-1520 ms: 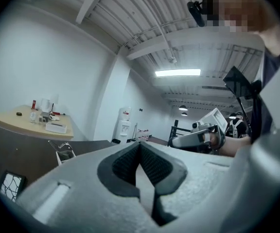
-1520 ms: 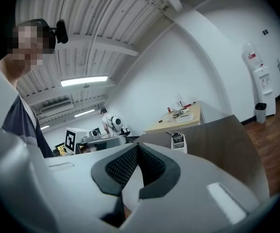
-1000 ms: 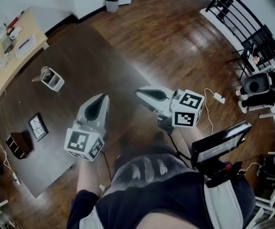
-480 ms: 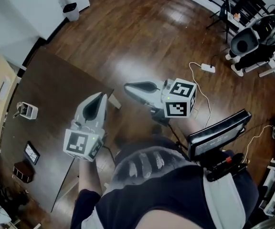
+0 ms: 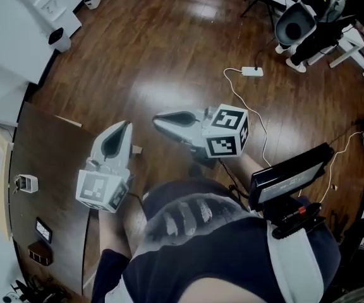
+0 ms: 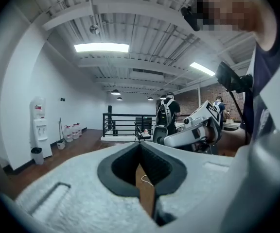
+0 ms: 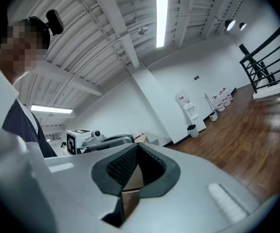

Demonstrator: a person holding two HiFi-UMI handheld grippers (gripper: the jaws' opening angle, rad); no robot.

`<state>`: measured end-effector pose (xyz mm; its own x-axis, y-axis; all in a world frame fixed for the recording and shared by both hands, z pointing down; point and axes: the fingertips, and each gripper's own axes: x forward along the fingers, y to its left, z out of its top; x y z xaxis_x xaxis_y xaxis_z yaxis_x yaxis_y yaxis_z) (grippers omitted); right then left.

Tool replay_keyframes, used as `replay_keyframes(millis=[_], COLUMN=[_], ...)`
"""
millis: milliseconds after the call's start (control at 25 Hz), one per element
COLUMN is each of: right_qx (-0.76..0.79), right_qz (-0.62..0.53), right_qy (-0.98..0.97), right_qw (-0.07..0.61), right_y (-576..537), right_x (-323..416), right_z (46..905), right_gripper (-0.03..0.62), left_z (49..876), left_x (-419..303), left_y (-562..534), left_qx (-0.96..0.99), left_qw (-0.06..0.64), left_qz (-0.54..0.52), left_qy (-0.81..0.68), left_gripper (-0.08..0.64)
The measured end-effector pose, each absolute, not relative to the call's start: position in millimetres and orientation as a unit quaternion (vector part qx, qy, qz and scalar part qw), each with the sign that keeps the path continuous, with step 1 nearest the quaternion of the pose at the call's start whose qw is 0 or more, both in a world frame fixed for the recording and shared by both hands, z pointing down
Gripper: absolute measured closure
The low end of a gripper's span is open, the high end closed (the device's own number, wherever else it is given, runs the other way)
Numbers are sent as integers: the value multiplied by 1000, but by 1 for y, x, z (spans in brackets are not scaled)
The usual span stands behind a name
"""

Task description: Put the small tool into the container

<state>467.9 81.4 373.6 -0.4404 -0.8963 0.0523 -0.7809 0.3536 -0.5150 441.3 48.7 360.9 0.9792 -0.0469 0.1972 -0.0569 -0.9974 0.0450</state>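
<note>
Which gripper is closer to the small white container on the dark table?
Left. In the head view the left gripper hovers just right of the dark table holding the small white container; the right gripper is farther right, over the wooden floor.

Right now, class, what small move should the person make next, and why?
Probably turn left toward the dark table. Both the left gripper and the right gripper are shut, empty and out over the wood floor, while the white container sits off on the table.
</note>
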Motion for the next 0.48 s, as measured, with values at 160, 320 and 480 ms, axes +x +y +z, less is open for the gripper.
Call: replay_keyframes(millis=[160, 320, 480], right_qx=[-515, -521, -523], right_qz=[-239, -241, -248], right_qy=[814, 806, 807], right_qw=[124, 143, 113], right_y=[91, 86, 76], right_x=[485, 499, 507], right_z=[374, 375, 385], right_gripper=[591, 591, 591], left_z=[359, 367, 378], left_x=[474, 491, 508], left_y=[69, 65, 45], left_qx=[994, 992, 992], left_qw=[8, 5, 16], left_qz=[110, 122, 123], left_qy=[0, 17, 27], left_gripper=[560, 560, 560])
